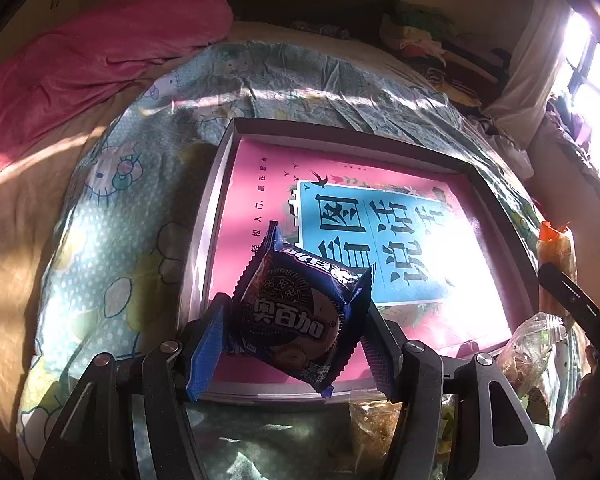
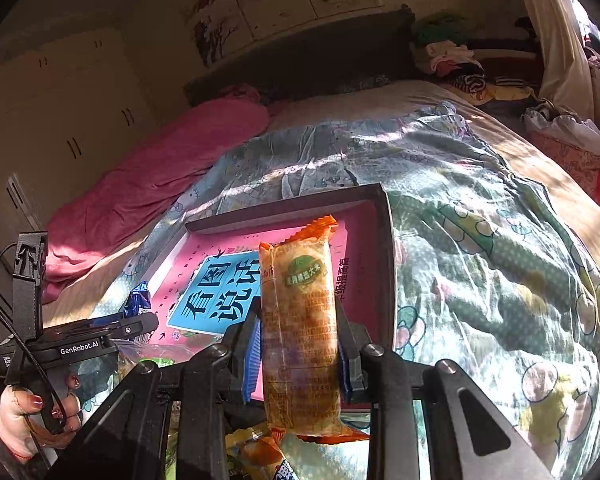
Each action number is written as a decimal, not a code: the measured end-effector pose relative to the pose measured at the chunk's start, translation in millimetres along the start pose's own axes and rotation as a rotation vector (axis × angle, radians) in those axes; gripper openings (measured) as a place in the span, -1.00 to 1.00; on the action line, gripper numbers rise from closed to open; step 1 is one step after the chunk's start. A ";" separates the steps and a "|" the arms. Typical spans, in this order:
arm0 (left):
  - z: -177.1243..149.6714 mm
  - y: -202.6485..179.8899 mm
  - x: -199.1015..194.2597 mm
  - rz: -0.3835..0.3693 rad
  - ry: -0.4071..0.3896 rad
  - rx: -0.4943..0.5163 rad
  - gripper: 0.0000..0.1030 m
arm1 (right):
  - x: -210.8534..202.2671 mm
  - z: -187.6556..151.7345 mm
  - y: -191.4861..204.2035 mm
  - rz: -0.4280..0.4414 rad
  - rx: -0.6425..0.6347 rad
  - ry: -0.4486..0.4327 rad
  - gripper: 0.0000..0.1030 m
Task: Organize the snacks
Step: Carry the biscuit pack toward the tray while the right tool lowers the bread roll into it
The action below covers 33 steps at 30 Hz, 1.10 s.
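A: We have two snacks in hand. The left gripper (image 1: 292, 344) is clamped on the dark blue cookie packet (image 1: 300, 308), its pads pressing the packet's two sides, and the packet hangs over the near left corner of the tray (image 1: 216, 184).

B: And the right gripper (image 2: 298, 356) is clenched on the orange snack bar (image 2: 300, 328), gripping it at about mid-length. The bar stands nearly upright, long axis vertical, one crimped end up and the other below the pads, in front of the tray's near right part.

A: Our cookie packet sits tilted, its print facing us and its crimped ends pointing up-left and down-right. It is close to square, so there is little long axis to speak of.

B: To do this step well, we judge we should lower each snack inside the tray walls before letting go, and tip the bar flat so it lies along the tray floor and does not topple.

A: Agreed, and we keep the two apart, cookie left, bar right. The pink book (image 1: 420, 248) lining the tray is slick, so we release low. More wrapped snacks (image 1: 532, 344) wait on the patterned quilt (image 1: 112, 240) just beside the near edge.
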<state>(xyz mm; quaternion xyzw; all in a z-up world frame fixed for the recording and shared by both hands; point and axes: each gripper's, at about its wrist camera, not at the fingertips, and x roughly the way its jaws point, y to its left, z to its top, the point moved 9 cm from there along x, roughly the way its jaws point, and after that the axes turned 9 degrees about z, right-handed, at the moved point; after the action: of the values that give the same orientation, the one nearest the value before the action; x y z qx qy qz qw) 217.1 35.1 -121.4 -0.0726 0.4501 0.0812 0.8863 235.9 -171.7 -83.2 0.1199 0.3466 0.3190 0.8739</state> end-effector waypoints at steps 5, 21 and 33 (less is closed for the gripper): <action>-1.5 -2.8 2.8 0.009 -0.002 0.022 0.25 | 5.1 -0.1 -0.3 -0.006 -0.006 0.005 -0.41; -3.2 -5.6 4.5 0.008 0.000 0.039 0.25 | 22.9 -6.5 -15.0 -0.052 0.008 0.063 -0.41; -3.7 -5.8 5.1 0.005 0.004 0.036 0.25 | 26.8 -11.3 -15.1 -0.066 -0.015 0.104 -0.38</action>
<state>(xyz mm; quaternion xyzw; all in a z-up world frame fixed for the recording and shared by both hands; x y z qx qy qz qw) 218.4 29.1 -127.3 -0.0556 0.4534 0.0748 0.8864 250.3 -166.2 -112.2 0.0850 0.3928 0.2986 0.8656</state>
